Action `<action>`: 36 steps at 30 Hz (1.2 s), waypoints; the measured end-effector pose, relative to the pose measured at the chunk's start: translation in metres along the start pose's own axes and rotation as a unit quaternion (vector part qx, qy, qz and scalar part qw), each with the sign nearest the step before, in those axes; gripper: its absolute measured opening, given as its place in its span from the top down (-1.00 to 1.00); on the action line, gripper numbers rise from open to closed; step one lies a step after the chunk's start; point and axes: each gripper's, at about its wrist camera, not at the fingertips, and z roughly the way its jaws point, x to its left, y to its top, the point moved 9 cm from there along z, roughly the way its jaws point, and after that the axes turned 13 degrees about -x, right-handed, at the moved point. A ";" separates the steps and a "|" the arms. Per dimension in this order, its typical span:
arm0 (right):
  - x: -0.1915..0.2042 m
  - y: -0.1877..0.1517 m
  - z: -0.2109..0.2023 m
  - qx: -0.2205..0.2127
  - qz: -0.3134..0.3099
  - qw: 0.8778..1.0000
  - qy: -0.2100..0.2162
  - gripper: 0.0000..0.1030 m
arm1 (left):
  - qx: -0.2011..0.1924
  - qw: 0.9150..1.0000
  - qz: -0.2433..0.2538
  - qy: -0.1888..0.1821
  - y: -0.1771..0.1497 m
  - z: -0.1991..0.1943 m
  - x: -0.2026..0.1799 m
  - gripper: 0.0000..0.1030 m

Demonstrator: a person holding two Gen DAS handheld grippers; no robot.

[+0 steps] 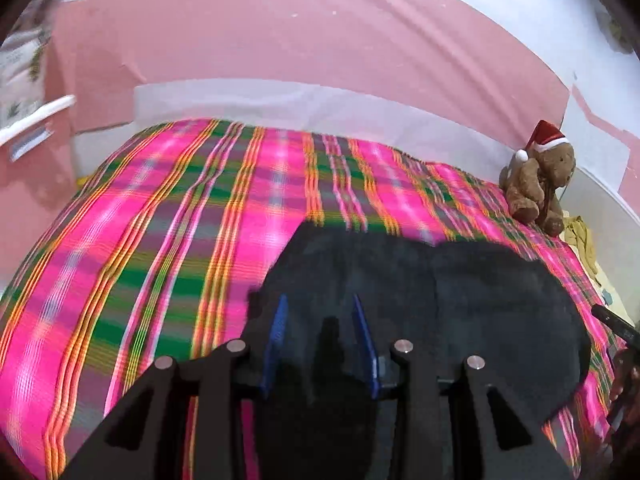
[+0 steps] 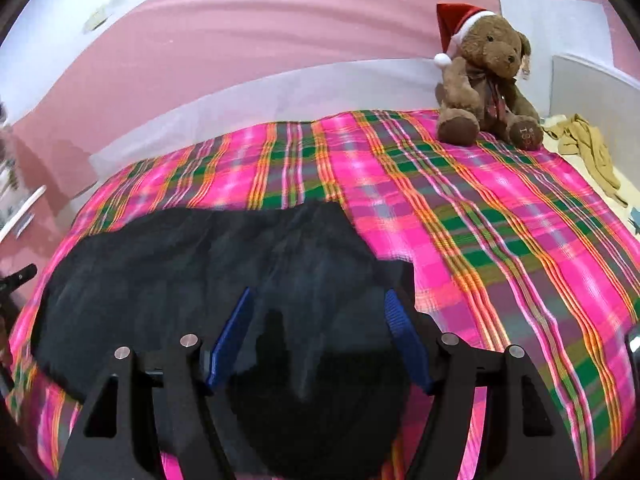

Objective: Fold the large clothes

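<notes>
A large black garment (image 1: 440, 292) lies spread flat on the pink plaid bedsheet (image 1: 160, 240), reaching across the near part of the bed. My left gripper (image 1: 320, 320) hovers over the garment's left end, its blue pads apart with only dark cloth and shadow between them. In the right wrist view the same garment (image 2: 180, 264) stretches off to the left. My right gripper (image 2: 320, 312) stands wide open above its right end, close to the garment's right edge. Neither pair of pads presses on cloth.
A brown teddy bear (image 2: 484, 80) in a Santa hat sits at the bed's far right corner, also seen as the teddy bear (image 1: 540, 184). Tan crumpled clothes (image 2: 588, 148) lie beside it. Pink wall behind; the plaid sheet (image 2: 500, 240) is bare to the right.
</notes>
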 end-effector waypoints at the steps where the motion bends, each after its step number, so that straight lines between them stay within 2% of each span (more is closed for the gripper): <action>1: 0.002 -0.009 -0.009 0.000 -0.001 1.000 0.001 -0.31 | 0.002 1.000 -0.003 0.003 -0.010 -0.009 0.003 0.29; 4: 0.004 -0.031 -0.026 0.009 0.003 1.000 -0.003 -0.31 | 0.011 1.000 -0.024 0.006 -0.037 -0.029 0.011 0.29; 7: 0.000 -0.041 -0.030 0.018 0.010 1.000 -0.003 -0.31 | 0.017 0.999 -0.035 0.011 -0.047 -0.033 0.018 0.29; 15: -0.011 -0.040 -0.014 0.026 0.023 0.999 -0.010 -0.33 | 0.021 0.999 -0.034 0.014 -0.042 -0.011 0.021 0.29; 21: -0.029 -0.045 0.009 0.048 0.046 0.998 -0.018 -0.33 | 0.046 0.998 -0.037 0.012 -0.046 0.024 0.030 0.28; 27: -0.046 -0.055 0.034 0.077 0.092 0.993 0.007 -0.42 | 0.069 0.997 -0.037 0.002 -0.054 0.052 0.025 0.26; 28: -0.047 -0.056 0.039 0.082 0.097 0.992 0.009 -0.49 | 0.069 0.997 -0.034 0.002 -0.053 0.055 0.023 0.26; 31: -0.050 -0.056 0.050 0.091 0.112 0.989 0.025 -0.49 | 0.074 0.997 -0.027 0.002 -0.052 0.062 0.021 0.25; 36: -0.052 -0.058 0.049 0.103 0.131 0.985 0.040 -0.49 | 0.083 0.995 -0.052 -0.016 -0.046 0.058 0.026 0.23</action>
